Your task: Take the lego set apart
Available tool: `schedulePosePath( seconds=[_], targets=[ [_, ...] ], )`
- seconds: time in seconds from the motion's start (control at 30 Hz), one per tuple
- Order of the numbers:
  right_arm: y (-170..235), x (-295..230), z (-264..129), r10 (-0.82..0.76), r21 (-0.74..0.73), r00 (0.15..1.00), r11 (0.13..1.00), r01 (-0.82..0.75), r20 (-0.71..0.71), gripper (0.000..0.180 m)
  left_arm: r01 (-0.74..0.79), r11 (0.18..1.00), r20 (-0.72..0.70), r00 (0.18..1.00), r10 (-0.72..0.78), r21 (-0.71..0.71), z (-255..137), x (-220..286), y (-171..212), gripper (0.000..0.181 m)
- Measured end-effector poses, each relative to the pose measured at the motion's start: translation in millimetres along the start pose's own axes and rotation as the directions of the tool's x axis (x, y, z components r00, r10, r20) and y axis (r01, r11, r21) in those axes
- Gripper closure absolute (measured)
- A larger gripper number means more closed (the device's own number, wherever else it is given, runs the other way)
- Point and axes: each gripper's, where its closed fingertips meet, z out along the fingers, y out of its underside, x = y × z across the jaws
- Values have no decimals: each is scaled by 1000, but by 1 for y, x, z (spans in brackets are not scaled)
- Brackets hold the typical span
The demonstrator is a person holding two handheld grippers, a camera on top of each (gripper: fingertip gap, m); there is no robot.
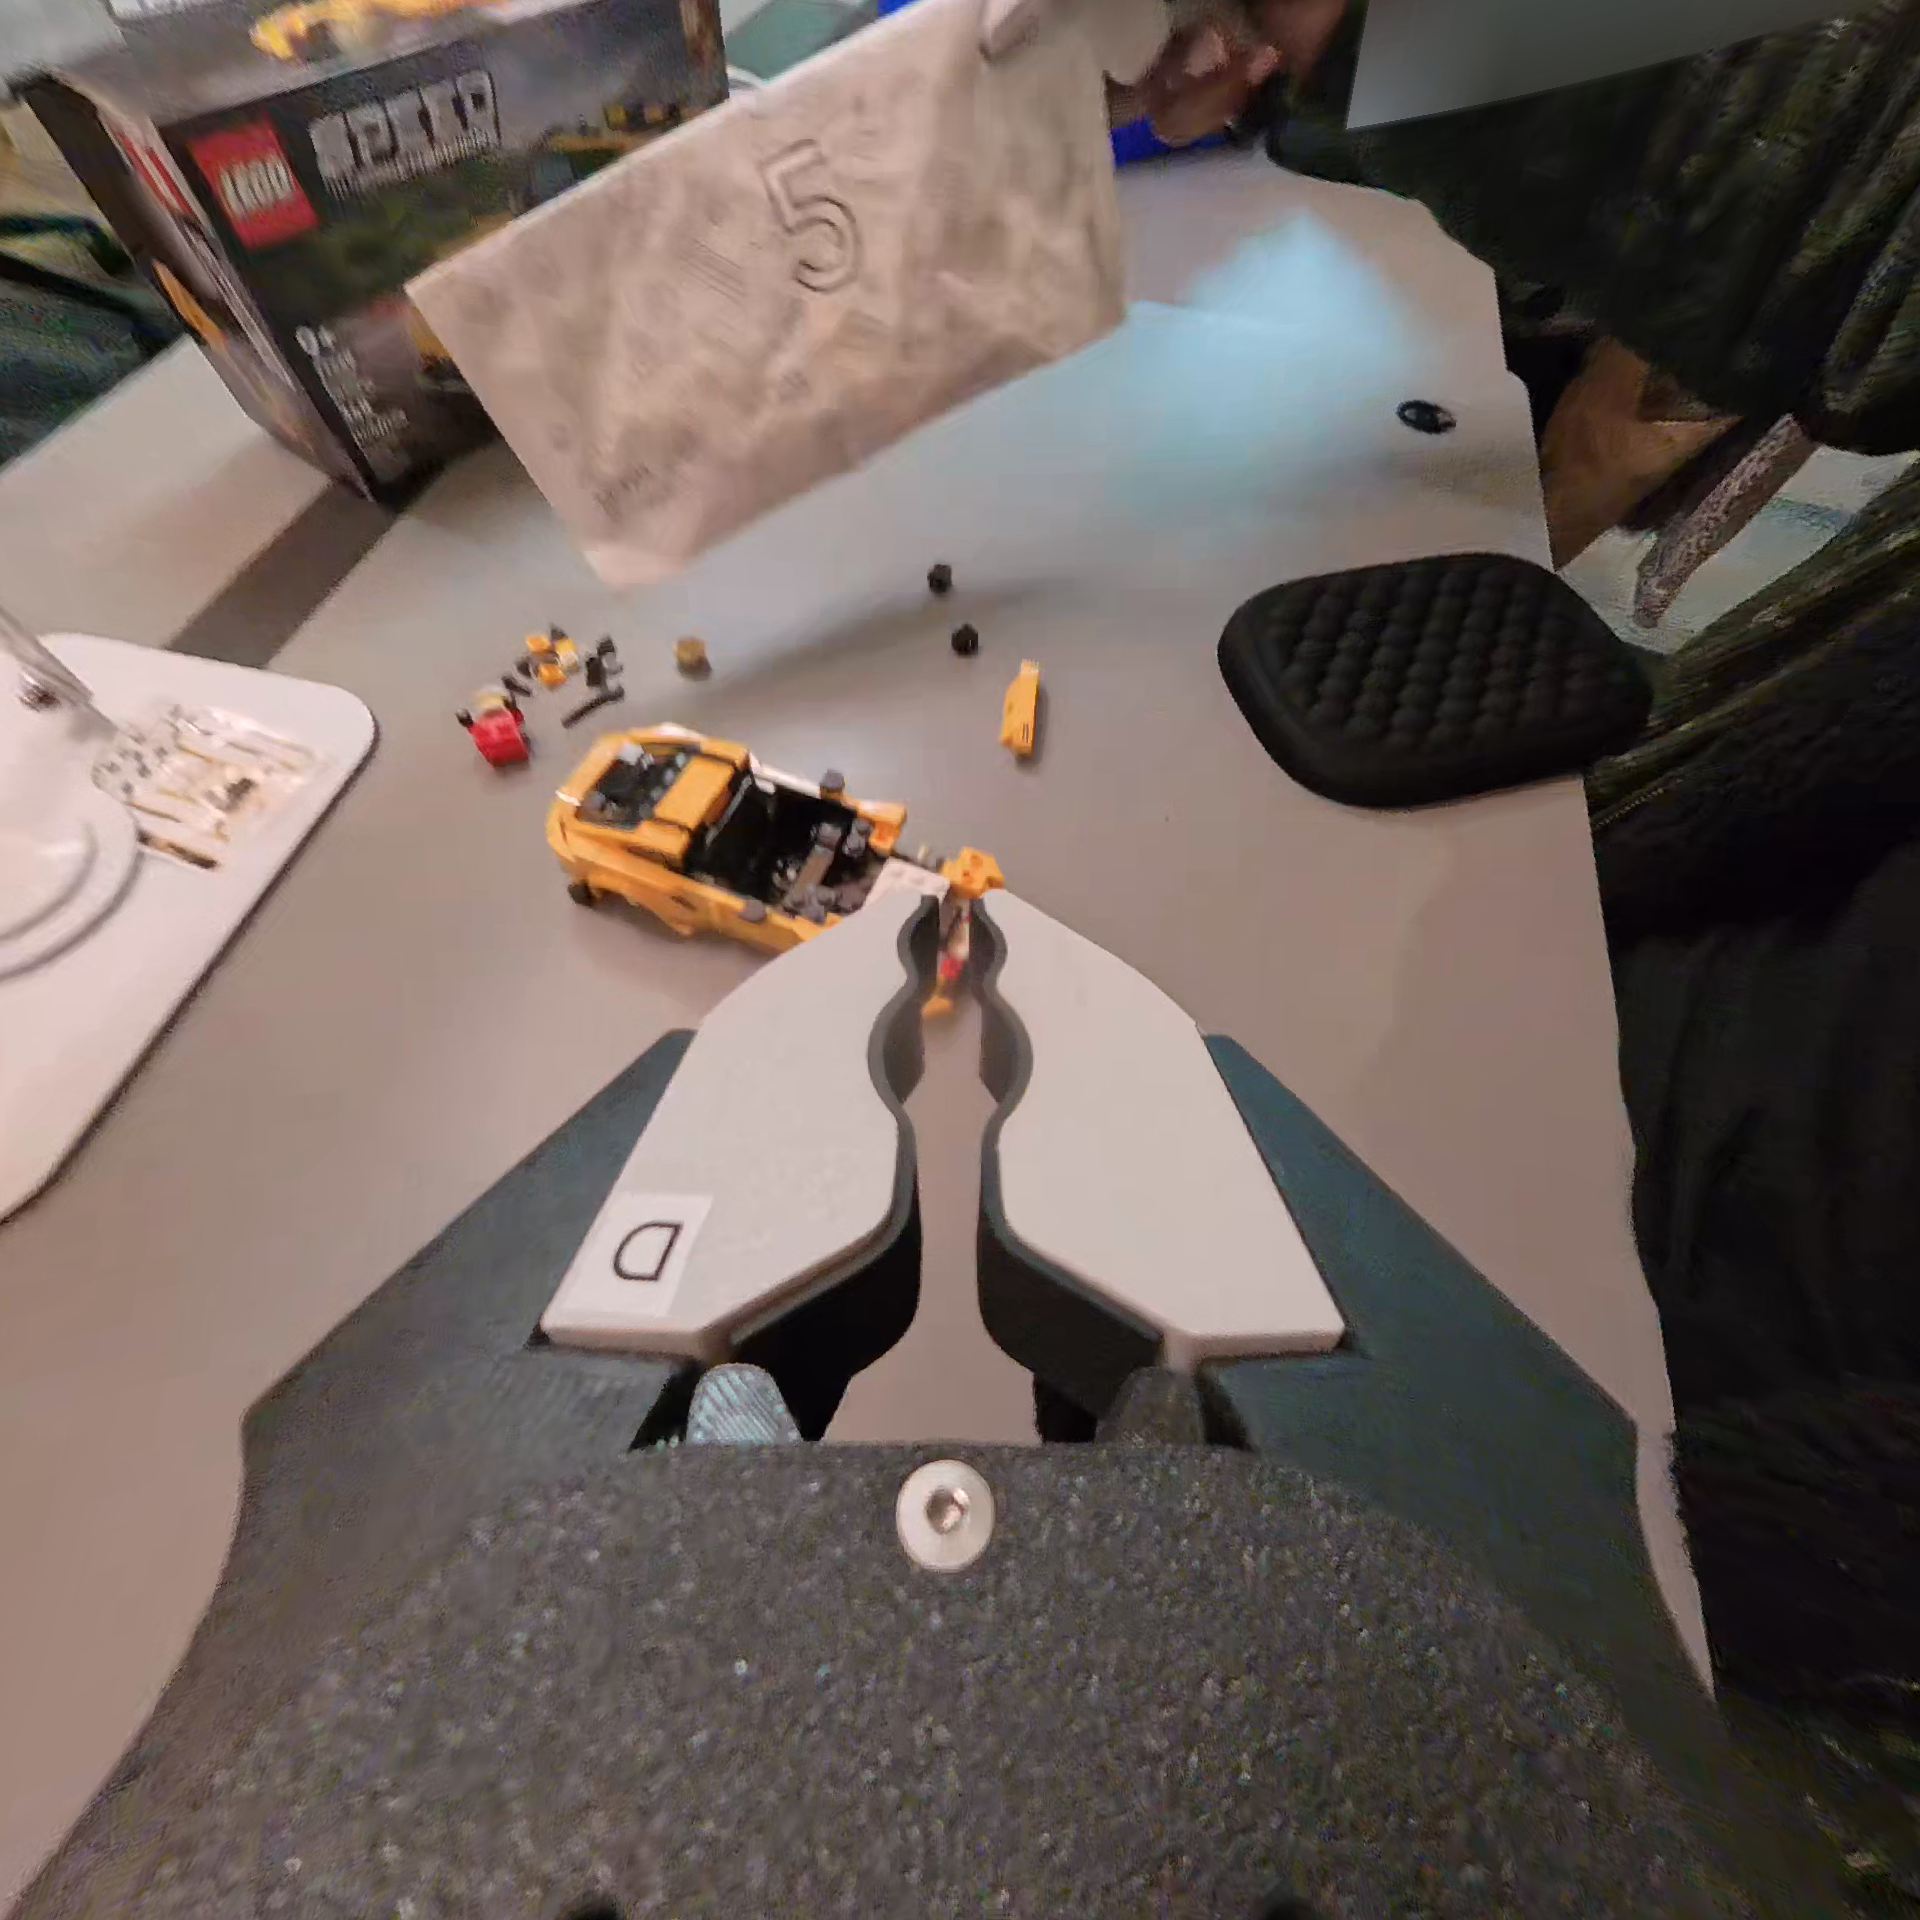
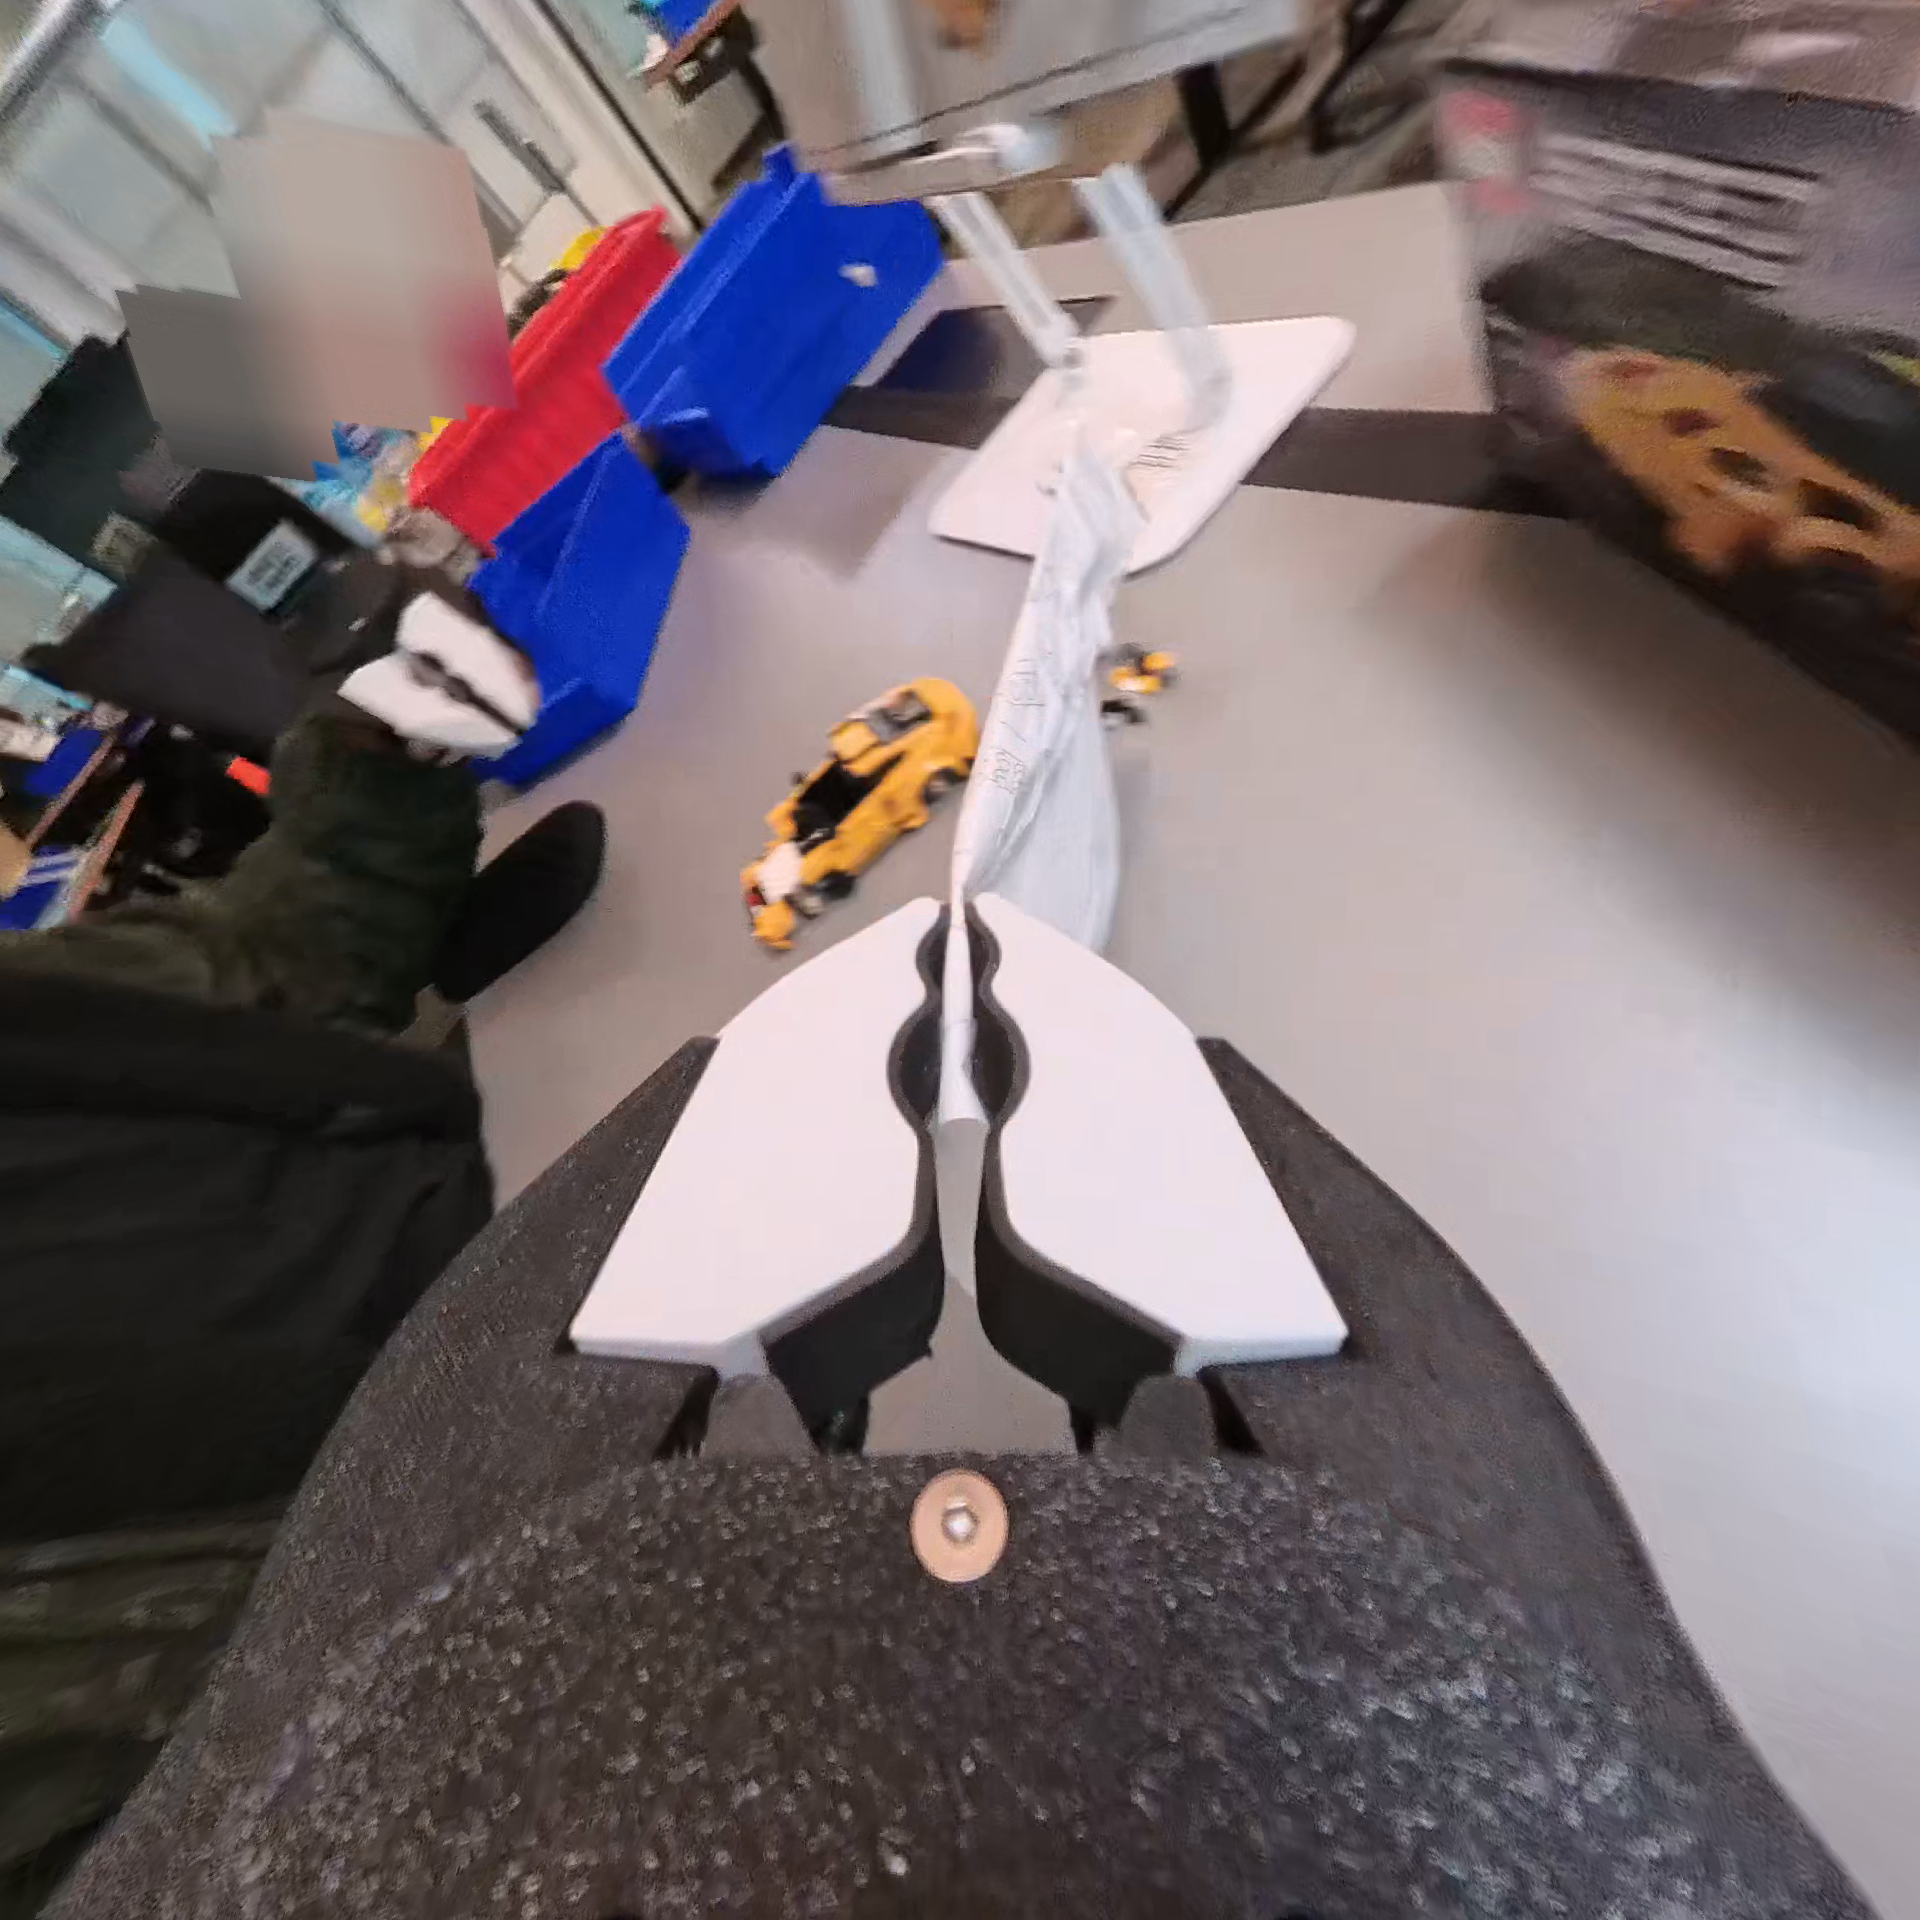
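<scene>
Just beyond left hand-held gripper (image 1: 951,920), yellow lego car (image 1: 717,826), small piece pinched

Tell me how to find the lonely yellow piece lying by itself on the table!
Start at the yellow lego car in the middle of the grey table. Look past it toward the black bumpy pad; between them lies a yellow wedge piece. It lies alone, unlike the small heap of pieces beyond the car.

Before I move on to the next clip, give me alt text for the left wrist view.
The left gripper is shut on a small orange lego piece at the open end of a partly dismantled yellow lego car on a grey table. Loose pieces lie beyond, below a hanging white paper bag, the lego box behind it.
</scene>
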Motion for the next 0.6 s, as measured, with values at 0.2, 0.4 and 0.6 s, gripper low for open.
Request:
schedulePosePath(
  seconds=[0.2,0.4,0.6],
  targets=[
    [-17,117,-4,8,-13,986,1000,-10,-166,180,70,997,-5,998,-70,-44,2,4,31,175],
    [-34,170,3,-69,-39,951,997,60,-302,177,120,992,5,993,-119,-51,2,7,51,173],
    [-40,192,4,-121,-2,911,991,131,-394,166,162,986,-3,987,-163,-37,7,4,63,171]
  ],
)
